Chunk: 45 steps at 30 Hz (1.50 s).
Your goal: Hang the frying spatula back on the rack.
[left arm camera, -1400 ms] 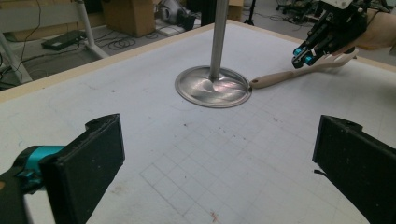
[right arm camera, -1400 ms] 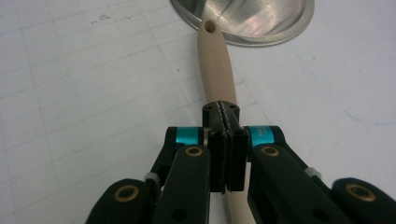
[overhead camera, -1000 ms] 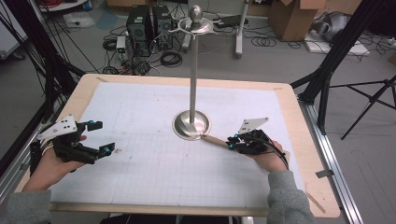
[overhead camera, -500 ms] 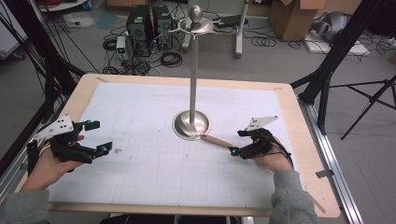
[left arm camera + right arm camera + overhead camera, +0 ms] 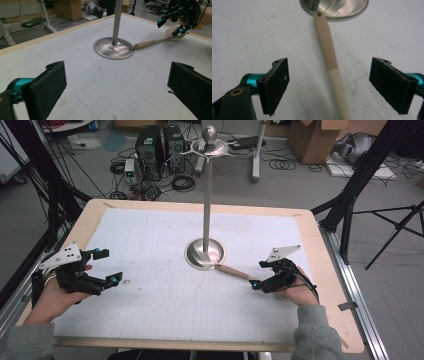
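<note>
A beige-handled utensil (image 5: 235, 271) lies flat on the gridded mat, the holed end of its handle (image 5: 325, 37) touching the round base (image 5: 205, 254) of a tall metal stand. My right gripper (image 5: 258, 274) is open; its jaws have just been opening and now stand wide on either side of the handle, clear of it, as the right gripper view (image 5: 334, 87) shows. The utensil's head (image 5: 175, 31) lies under that gripper. My left gripper (image 5: 109, 266) is held open at the mat's left side, with nothing between its jaws (image 5: 117, 92).
The stand's pole (image 5: 206, 195) rises from the mat's middle to a hooked top (image 5: 210, 142). A wooden table rim (image 5: 320, 250) frames the white mat. Cables, boxes and tripod legs lie on the floor beyond the far edge.
The right gripper's jaws have opened off the utensil's handle, and the hand has drawn back slightly to the right. The utensil stays on the mat. The left gripper has not moved.
</note>
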Each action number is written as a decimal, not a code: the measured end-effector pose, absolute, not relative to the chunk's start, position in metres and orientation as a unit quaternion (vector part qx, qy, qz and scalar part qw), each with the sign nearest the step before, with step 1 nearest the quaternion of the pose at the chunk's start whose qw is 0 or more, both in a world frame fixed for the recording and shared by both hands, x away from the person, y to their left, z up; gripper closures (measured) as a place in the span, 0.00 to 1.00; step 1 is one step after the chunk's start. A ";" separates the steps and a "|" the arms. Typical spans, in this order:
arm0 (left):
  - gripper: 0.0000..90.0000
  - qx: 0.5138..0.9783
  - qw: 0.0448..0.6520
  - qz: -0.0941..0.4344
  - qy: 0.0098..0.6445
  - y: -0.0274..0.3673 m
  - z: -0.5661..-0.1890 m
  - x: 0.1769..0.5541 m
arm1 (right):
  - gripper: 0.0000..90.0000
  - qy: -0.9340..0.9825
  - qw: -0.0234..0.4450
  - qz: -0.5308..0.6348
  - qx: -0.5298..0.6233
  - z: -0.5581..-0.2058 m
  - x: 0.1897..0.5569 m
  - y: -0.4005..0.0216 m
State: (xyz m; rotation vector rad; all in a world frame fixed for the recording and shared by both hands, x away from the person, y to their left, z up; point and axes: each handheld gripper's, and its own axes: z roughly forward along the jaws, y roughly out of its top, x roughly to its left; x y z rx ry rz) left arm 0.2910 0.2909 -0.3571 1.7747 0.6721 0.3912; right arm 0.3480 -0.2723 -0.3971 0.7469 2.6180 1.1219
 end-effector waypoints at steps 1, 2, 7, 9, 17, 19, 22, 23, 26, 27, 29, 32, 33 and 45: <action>0.03 0.755 0.566 0.164 0.286 0.291 -0.358 0.292 | 0.17 0.886 0.099 0.376 0.253 -0.397 0.348 -0.273; 0.03 0.757 0.564 0.164 0.287 0.291 -0.359 0.293 | 0.17 0.886 0.100 0.376 0.251 -0.397 0.349 -0.274; 0.03 0.757 0.562 0.163 0.289 0.291 -0.360 0.292 | 0.18 0.887 0.099 0.376 0.248 -0.395 0.347 -0.278; 0.03 0.757 0.563 0.164 0.287 0.292 -0.360 0.292 | 0.18 0.890 0.099 0.373 0.243 -0.395 0.347 -0.278; 0.03 0.759 0.560 0.162 0.290 0.291 -0.362 0.294 | 0.19 0.901 0.082 0.361 0.226 -0.397 0.349 -0.279; 0.03 0.760 0.559 0.162 0.289 0.292 -0.363 0.295 | 0.20 0.905 0.077 0.355 0.224 -0.397 0.350 -0.280; 0.03 0.760 0.559 0.160 0.292 0.292 -0.363 0.294 | 0.20 0.912 0.068 0.340 0.219 -0.398 0.351 -0.280; 0.03 0.759 0.559 0.160 0.292 0.292 -0.363 0.294 | 0.21 0.914 0.066 0.337 0.216 -0.398 0.351 -0.280; 0.03 0.759 0.560 0.160 0.293 0.292 -0.364 0.295 | 0.21 0.917 0.060 0.333 0.213 -0.400 0.352 -0.281; 0.03 0.760 0.559 0.160 0.291 0.292 -0.364 0.295 | 0.21 0.919 0.061 0.328 0.212 -0.401 0.353 -0.281; 0.03 0.761 0.557 0.160 0.293 0.292 -0.365 0.295 | 0.21 0.920 0.059 0.321 0.217 -0.402 0.353 -0.282; 0.03 0.761 0.556 0.159 0.295 0.292 -0.365 0.295 | 0.24 0.922 0.059 0.316 0.216 -0.402 0.353 -0.285; 0.03 0.761 0.556 0.160 0.295 0.291 -0.366 0.295 | 0.24 0.922 0.058 0.316 0.216 -0.402 0.353 -0.285; 0.03 0.762 0.553 0.159 0.297 0.292 -0.367 0.295 | 0.36 0.932 0.050 0.279 0.226 -0.410 0.358 -0.285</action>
